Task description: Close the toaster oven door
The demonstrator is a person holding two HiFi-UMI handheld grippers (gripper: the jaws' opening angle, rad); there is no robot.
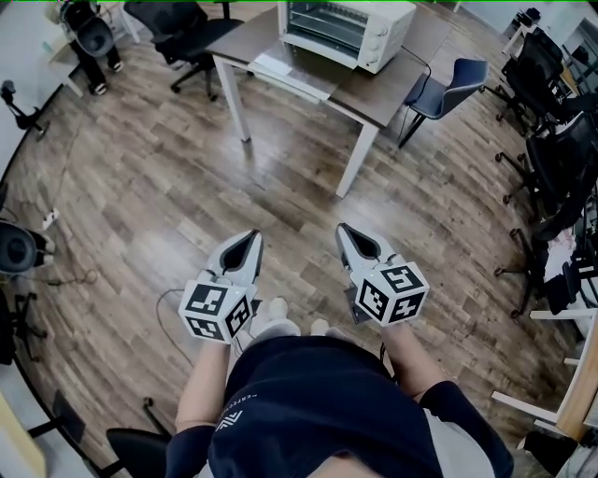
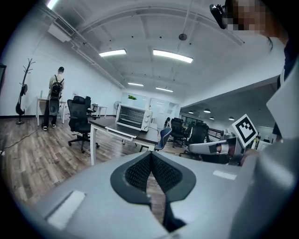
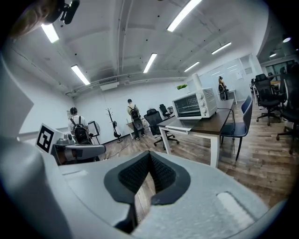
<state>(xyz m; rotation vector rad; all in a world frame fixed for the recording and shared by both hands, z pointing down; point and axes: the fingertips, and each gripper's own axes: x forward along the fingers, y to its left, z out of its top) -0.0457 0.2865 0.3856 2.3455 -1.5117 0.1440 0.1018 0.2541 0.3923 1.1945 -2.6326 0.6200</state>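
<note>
Our left tool (image 1: 250, 237), right tool (image 1: 342, 230) pressed together, empty. Open oven door (image 1: 288, 73) on worktop (image 1: 392, 91) well ahead, midway between both.

Floor (image 1: 168, 187): wood planks
Table (image 1: 374, 93): brown top, white legs
Chairs (image 1: 182, 33): black, one blue chair (image 1: 458, 75)
Ceiling lights (image 2: 173, 56): long lit strips
Walls (image 2: 18, 65): white

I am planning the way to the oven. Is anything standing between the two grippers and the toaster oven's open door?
Nothing visible does. Only bare wooden floor lies between the left gripper, the right gripper and the table, where the toaster oven has its door open. The blue chair stands aside.
</note>
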